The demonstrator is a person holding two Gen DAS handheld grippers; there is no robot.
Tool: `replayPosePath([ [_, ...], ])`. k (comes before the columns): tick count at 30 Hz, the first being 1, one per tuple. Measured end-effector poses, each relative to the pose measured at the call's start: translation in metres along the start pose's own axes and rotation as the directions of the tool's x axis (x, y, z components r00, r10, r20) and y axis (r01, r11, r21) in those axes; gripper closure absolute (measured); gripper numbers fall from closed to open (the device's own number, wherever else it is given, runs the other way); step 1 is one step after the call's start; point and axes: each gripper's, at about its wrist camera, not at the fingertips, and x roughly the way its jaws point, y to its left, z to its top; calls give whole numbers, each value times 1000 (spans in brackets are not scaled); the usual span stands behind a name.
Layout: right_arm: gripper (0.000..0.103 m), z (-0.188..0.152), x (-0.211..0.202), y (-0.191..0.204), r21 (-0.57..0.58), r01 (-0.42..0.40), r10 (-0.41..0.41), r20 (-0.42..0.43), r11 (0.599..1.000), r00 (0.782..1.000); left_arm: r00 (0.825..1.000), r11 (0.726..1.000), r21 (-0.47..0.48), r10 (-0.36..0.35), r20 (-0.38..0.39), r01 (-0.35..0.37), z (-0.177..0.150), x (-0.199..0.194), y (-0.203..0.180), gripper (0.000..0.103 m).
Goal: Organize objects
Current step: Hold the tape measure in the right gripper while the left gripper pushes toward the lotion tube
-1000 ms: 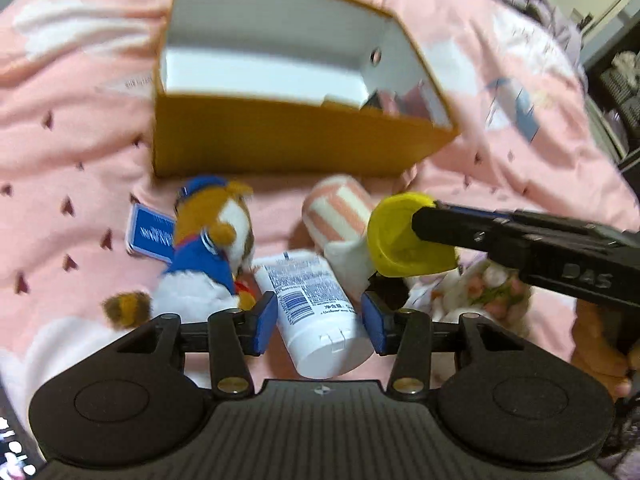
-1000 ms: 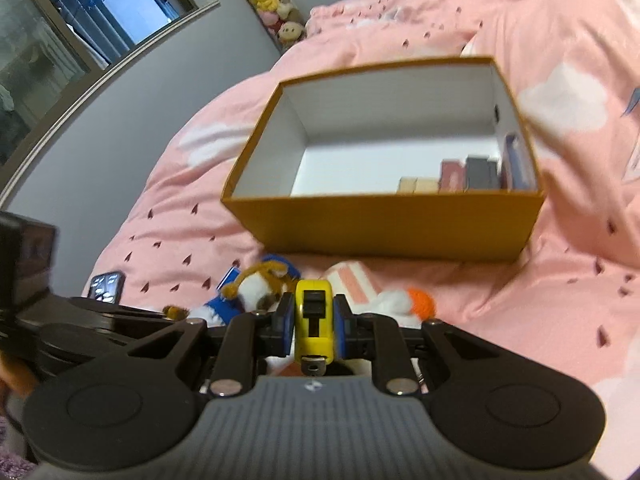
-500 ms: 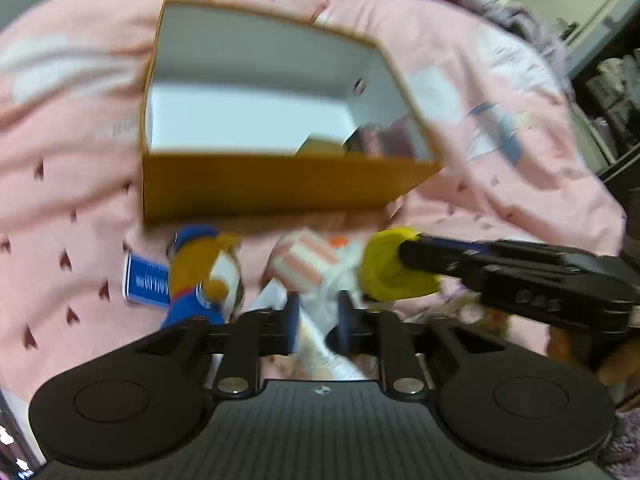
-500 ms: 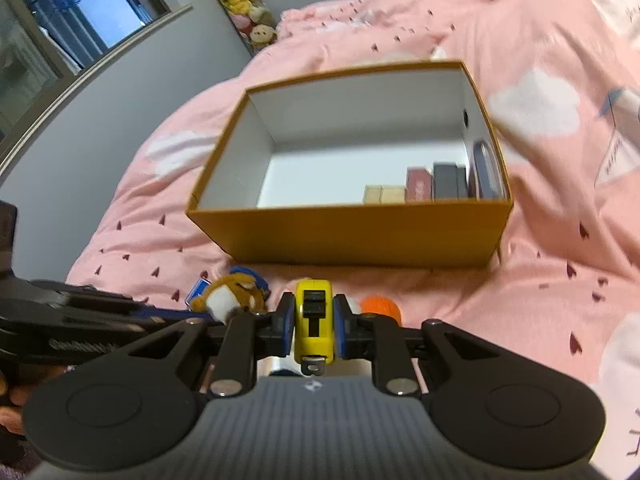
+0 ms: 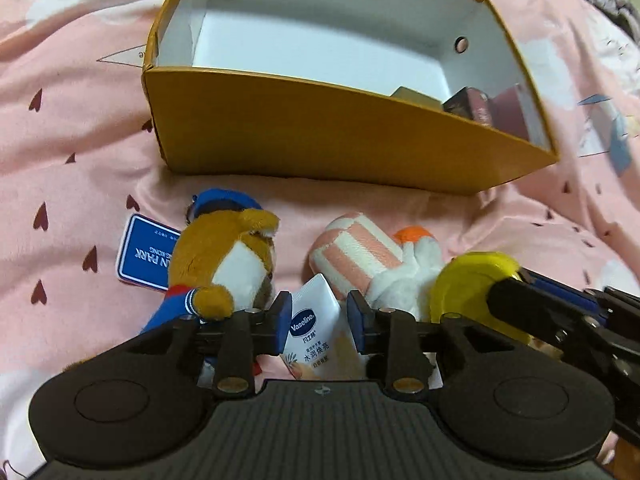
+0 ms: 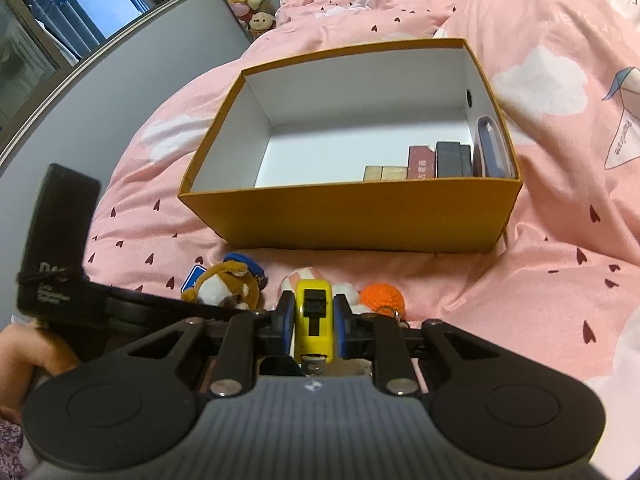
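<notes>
Both views are lit by soft, warm indoor light from above; colours look a little orange. In the right wrist view the window [image 6: 60,20], far up and left of the right gripper [image 6: 314,320], shows pale blue daylight but does not glare. Ahead of both grippers the box [image 5: 320,136] throws a soft shadow on the pink bedding [image 5: 72,168]; its white inner walls are bright. The fisheye bends straight edges near the borders; the corners go dark. The left wrist view is slightly soft at its far right edge.
</notes>
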Motion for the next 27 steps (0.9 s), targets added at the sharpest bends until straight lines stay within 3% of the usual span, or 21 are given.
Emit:
replayPosePath([
  [5, 82, -1, 2, -2, 13, -8, 8, -13, 1000, 1000, 999, 995, 85, 46, 4, -46, -5, 2, -7, 66],
  [8, 82, -3, 2, -2, 15, -10, 10, -11, 1000, 1000, 999, 996, 81, 32, -41, -29, -8, 4, 2, 66],
  [13, 82, -4, -2, -1, 11, -7, 8, -8, 1000, 1000, 999, 998, 59, -13, -36, 15, -15, -3, 13, 66],
  [21, 82, -7, -2, 2, 10, -3, 3, -9, 1000, 1000, 995, 996, -38, -86, -56, 84, -18, -16, 35, 66],
  [27, 82, -7, -2, 4, -5, 3, -3, -10, 1000, 1000, 984, 961, -231, -169, -50, 153, -27, -26, 62, 68],
])
